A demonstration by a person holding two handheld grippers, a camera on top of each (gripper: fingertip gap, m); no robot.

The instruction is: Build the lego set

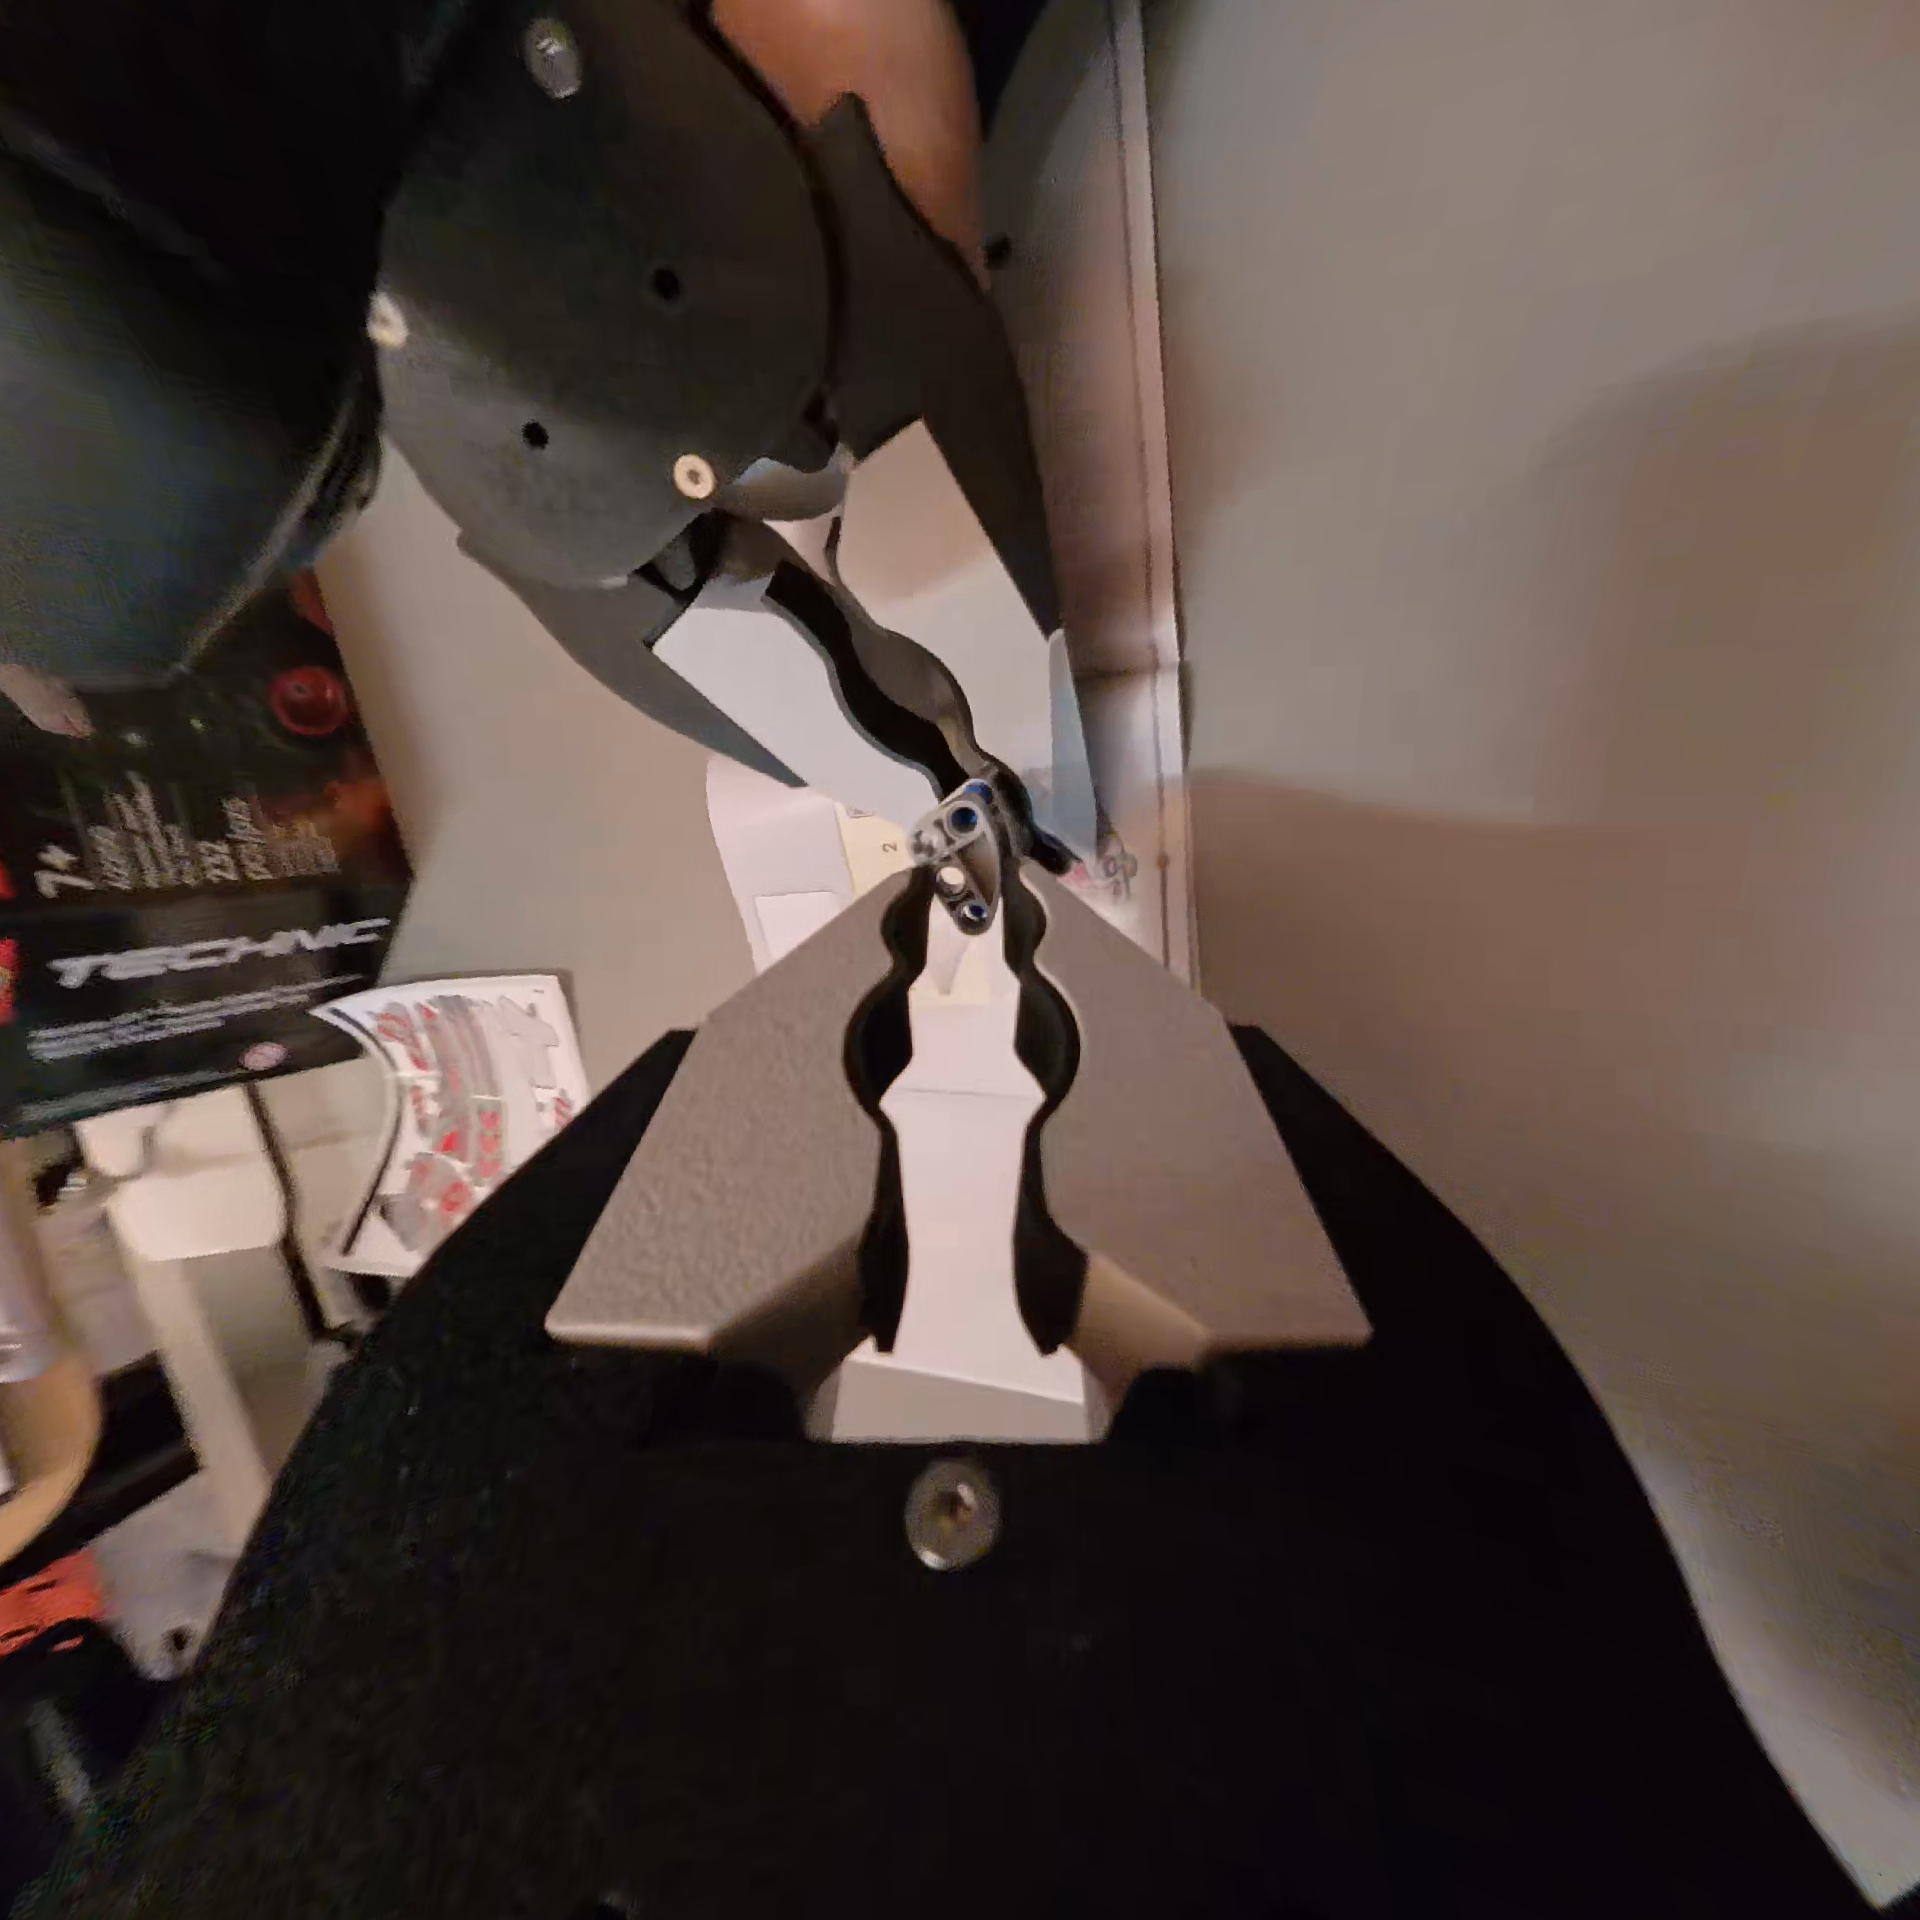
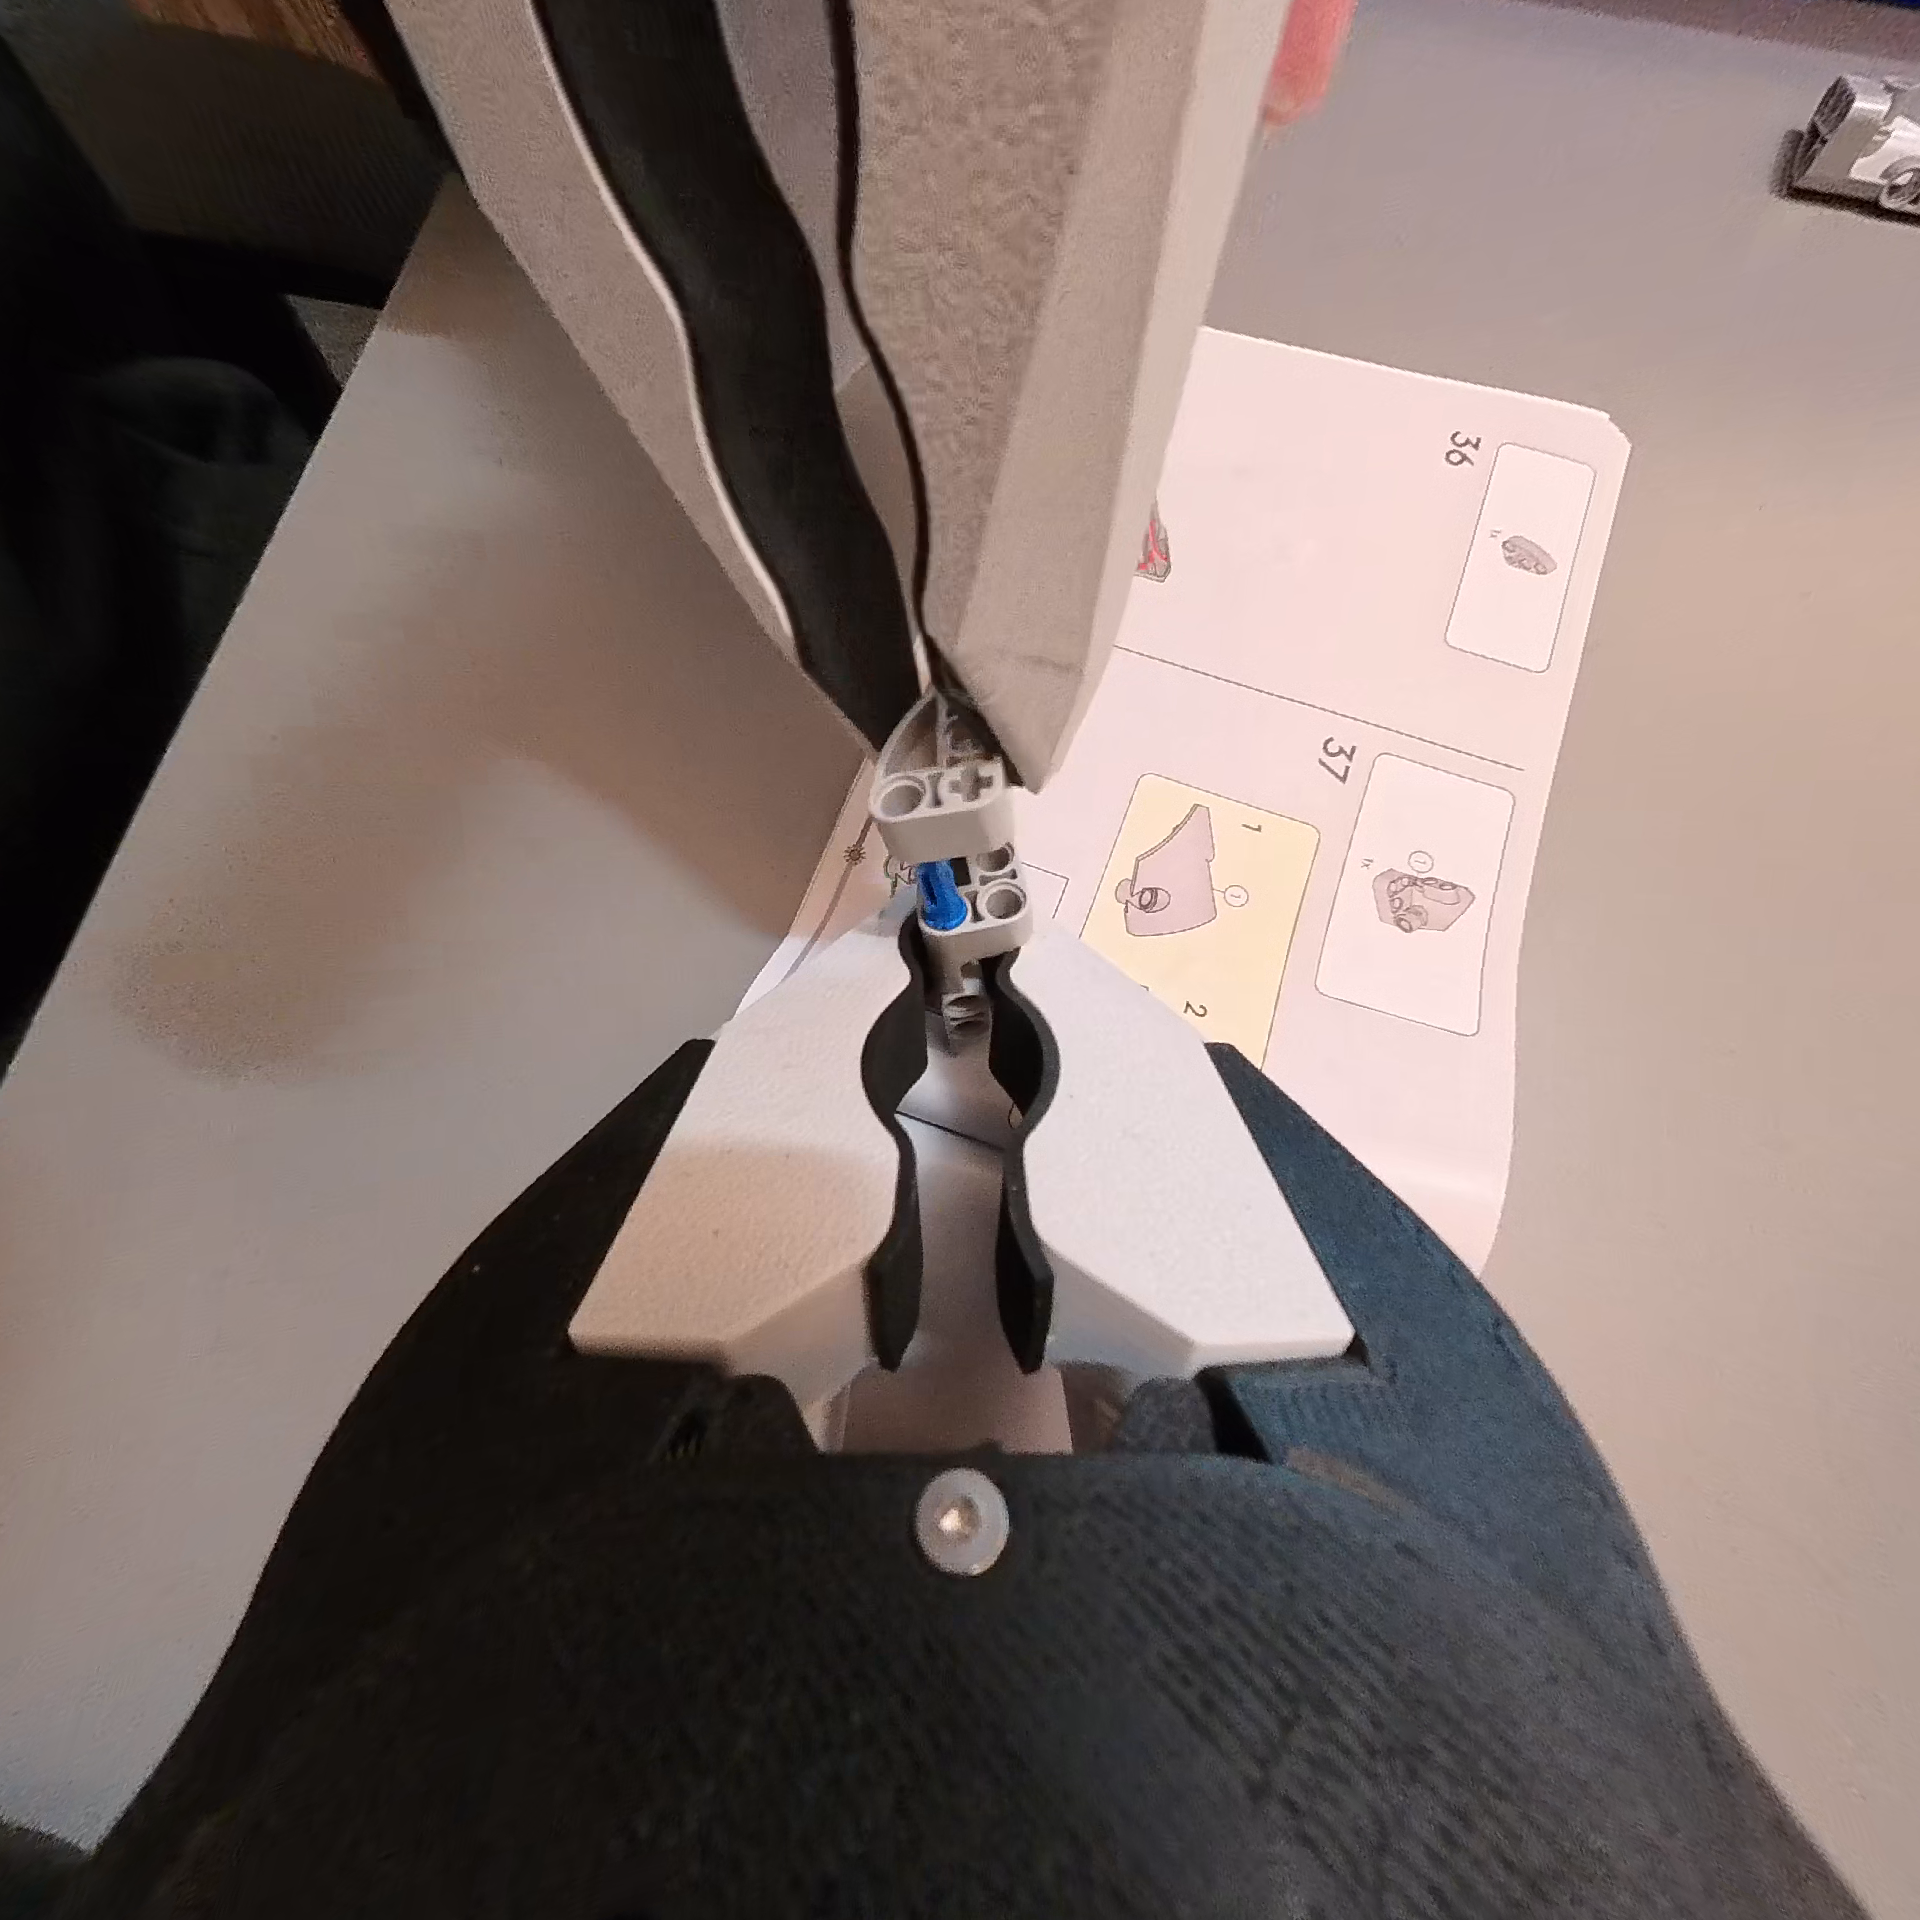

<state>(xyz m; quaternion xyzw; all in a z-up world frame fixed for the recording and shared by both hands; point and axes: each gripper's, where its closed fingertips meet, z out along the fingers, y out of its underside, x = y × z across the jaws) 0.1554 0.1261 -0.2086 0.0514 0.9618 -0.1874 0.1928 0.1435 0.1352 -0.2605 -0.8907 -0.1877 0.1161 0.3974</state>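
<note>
In the right wrist view my right gripper (image 2: 961,951) is shut on a small grey connector block (image 2: 987,899) with a blue pin (image 2: 940,899) in its side. My left gripper (image 2: 966,722) comes down from above, shut on a light grey curved piece (image 2: 940,795) with holes. That piece touches the top of the connector. In the left wrist view my left gripper (image 1: 961,899) holds the grey piece (image 1: 961,868), which shows blue pin ends. The right gripper (image 1: 1013,821) reaches in from the upper left and meets it. Both parts are held above the table.
An open instruction booklet (image 2: 1351,831) lies on the pale table (image 2: 416,727) under the grippers. A partly built grey model (image 2: 1849,156) sits at the far right. The dark set box (image 1: 187,883) and a sticker sheet (image 1: 468,1091) are at the left. The table edge (image 2: 343,436) runs along the left. The grippers' ends are close to 5 centimeters from one another.
</note>
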